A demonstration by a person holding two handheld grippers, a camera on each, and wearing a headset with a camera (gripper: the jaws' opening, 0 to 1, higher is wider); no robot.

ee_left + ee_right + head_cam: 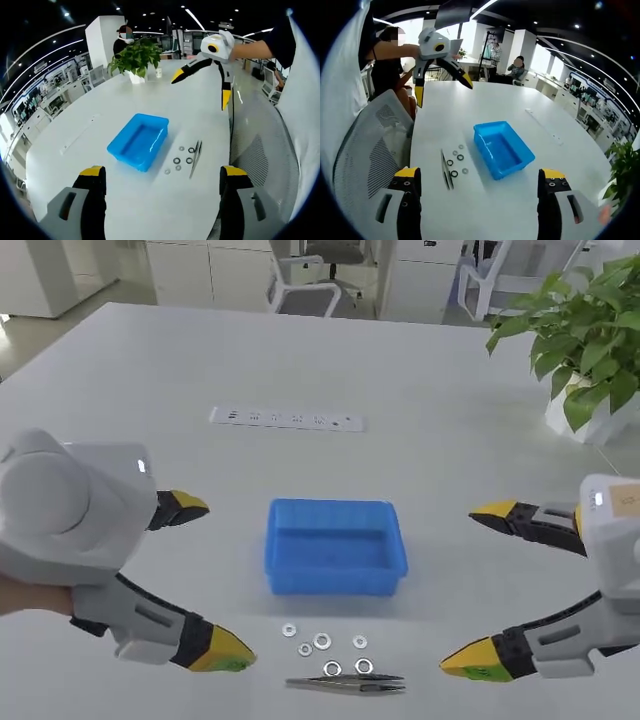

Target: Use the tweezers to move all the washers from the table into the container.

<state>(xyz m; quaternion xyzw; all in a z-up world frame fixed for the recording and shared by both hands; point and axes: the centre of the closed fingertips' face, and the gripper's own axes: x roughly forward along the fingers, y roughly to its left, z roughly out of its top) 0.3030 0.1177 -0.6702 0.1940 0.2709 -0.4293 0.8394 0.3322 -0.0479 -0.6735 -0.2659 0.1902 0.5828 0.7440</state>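
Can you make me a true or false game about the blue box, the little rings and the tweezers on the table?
1. The blue container has nothing in it. True.
2. A gripper is holding the tweezers. False: they lie on the table, right beside the washers.
3. Six washers lie on the table. True.
4. Both grippers are shut. False: the left gripper and the right gripper both have their fingers spread wide open, holding nothing.
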